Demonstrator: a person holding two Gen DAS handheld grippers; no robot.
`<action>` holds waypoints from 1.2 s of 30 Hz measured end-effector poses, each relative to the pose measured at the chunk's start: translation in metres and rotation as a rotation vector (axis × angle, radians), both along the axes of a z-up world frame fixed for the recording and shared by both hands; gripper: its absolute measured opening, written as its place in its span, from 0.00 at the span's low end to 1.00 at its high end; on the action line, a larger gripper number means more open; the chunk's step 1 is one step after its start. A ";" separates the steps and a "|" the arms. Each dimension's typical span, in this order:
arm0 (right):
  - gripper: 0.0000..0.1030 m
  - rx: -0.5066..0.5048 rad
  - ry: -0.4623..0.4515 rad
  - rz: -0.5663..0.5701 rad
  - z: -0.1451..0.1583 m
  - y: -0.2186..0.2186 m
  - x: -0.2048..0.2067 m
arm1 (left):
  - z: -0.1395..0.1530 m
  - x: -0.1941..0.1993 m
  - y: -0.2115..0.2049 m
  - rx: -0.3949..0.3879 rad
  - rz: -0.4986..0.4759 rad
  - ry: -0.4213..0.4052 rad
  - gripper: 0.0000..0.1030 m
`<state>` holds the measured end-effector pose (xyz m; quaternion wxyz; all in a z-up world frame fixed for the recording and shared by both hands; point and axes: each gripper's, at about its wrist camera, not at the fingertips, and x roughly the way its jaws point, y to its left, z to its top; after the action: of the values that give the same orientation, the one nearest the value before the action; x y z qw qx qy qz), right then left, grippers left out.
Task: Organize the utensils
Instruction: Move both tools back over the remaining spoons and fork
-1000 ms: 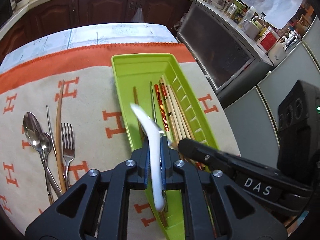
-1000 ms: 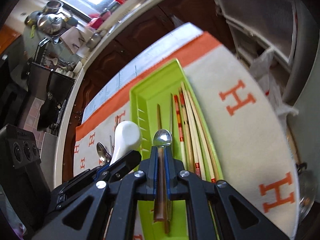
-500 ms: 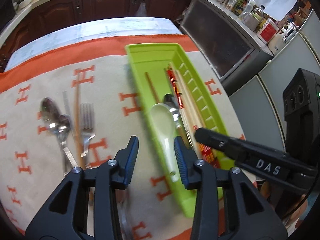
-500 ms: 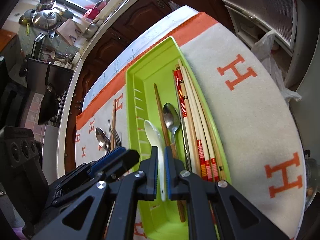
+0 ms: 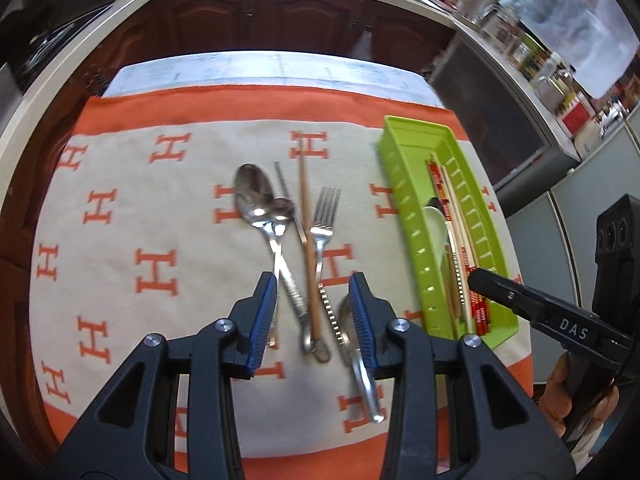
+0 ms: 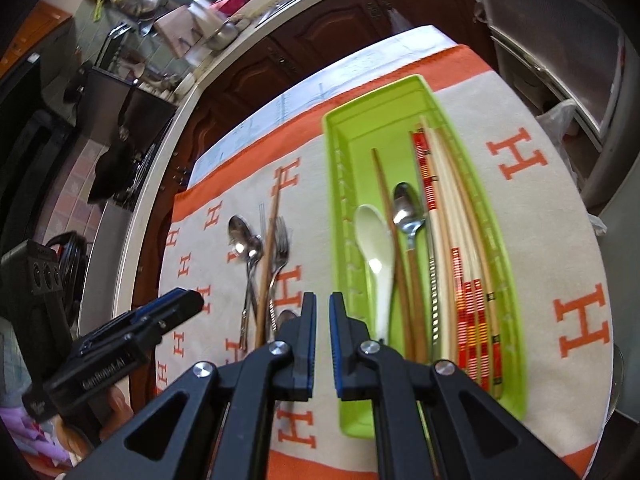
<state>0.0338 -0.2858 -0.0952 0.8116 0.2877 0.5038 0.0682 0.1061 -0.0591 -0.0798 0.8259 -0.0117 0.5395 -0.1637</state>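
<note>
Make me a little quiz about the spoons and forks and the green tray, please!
1. True or false: the white spoon lies inside the green tray.
2. Where is the fork? A) in the tray B) on the cloth C) in a hand-held gripper
3. Fill in: the left hand-held gripper is open and holds ____.

Key: 1 true; 2 B; 3 nothing

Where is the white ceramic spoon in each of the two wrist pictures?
Left wrist: white ceramic spoon right of centre, inside the green tray, partly hidden by its wall.
Right wrist: spoon at centre, along the tray's left side.
Shared landmark: the red-striped chopsticks.
</note>
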 end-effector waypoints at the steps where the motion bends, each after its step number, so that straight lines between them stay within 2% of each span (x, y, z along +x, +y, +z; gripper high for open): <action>1: 0.07 -0.005 -0.001 0.012 0.002 0.005 0.000 | 0.000 0.000 0.005 0.003 0.006 -0.001 0.33; 12: 0.07 -0.048 0.010 0.116 0.005 0.050 0.005 | -0.017 -0.009 0.019 0.057 0.011 -0.028 0.33; 19: 0.07 -0.076 0.038 0.162 -0.001 0.071 0.022 | -0.041 -0.001 0.032 0.015 0.014 0.027 0.33; 27: 0.07 -0.094 0.131 0.225 -0.026 0.094 0.060 | -0.053 0.005 0.046 -0.026 0.029 0.044 0.33; 36: 0.07 -0.057 0.229 0.167 -0.060 0.097 0.093 | -0.064 0.006 0.052 -0.050 0.022 0.067 0.33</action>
<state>0.1273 -0.1886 -0.1554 0.7482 0.2274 0.6171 0.0876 0.1126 -0.0076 -0.1436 0.8085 -0.0438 0.5623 -0.1679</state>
